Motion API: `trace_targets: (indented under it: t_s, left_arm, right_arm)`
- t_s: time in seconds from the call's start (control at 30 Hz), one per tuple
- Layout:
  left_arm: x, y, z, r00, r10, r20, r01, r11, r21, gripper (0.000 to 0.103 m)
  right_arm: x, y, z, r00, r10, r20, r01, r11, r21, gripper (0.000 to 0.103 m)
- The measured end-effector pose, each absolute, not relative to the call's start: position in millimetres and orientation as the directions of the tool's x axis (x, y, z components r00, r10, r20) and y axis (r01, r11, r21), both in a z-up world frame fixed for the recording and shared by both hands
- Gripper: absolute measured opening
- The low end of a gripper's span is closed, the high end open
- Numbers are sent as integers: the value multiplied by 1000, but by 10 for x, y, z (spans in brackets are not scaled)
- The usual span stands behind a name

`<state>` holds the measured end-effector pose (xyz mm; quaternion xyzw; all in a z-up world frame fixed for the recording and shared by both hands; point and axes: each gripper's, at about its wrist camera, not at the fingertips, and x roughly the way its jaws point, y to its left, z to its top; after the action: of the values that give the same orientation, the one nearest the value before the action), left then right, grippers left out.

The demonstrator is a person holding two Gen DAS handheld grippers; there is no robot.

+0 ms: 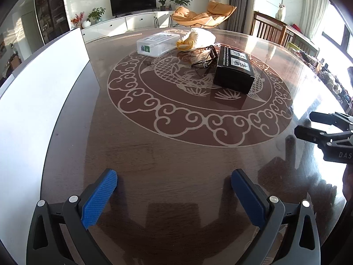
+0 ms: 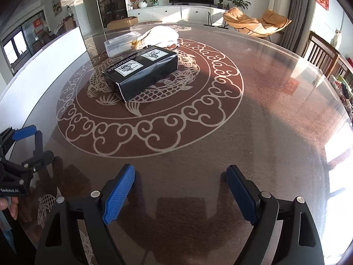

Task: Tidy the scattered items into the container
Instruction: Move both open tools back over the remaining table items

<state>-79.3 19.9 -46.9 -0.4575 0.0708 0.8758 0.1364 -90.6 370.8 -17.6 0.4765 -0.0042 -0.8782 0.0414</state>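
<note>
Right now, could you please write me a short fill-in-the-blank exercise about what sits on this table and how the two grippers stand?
1. The pads on the left gripper are coloured ____.
2. The glasses lie between the black box and the knitted ____.
3. Both the left gripper and the right gripper have their jaws ____ and hold nothing.
4. The table is inlaid with a ____ motif ringed by clouds.

Missing words: blue; hat; open; fish

Both grippers' fingers (image 1: 111,182) apart, empty

A black box (image 1: 233,70) lies flat mid-surface; black glasses (image 1: 206,57) touch its side, a cream knit hat (image 1: 198,38) beyond, beside the clear lidded container (image 1: 156,44).
</note>
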Motion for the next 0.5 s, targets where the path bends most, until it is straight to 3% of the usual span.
trace_targets:
  t_s: [0.2, 0.4, 0.5]
  left_arm:
    - [-788, 201, -468, -549, 174, -818, -303, -953, 0, 103]
    - [-788, 202, -468, -549, 174, -818, -303, -953, 0, 103]
    - [-787, 203, -468, -549, 174, -818, -302, -953, 0, 103]
  right_arm:
    - [-1545, 3118, 219, -637, -110, -763, 103, -993, 58, 86]
    - [-1995, 2612, -80, -608, 133, -783, 43, -979, -199, 85]
    - [-1976, 2772, -157, -596, 141, -791, -18, -987, -162, 85]
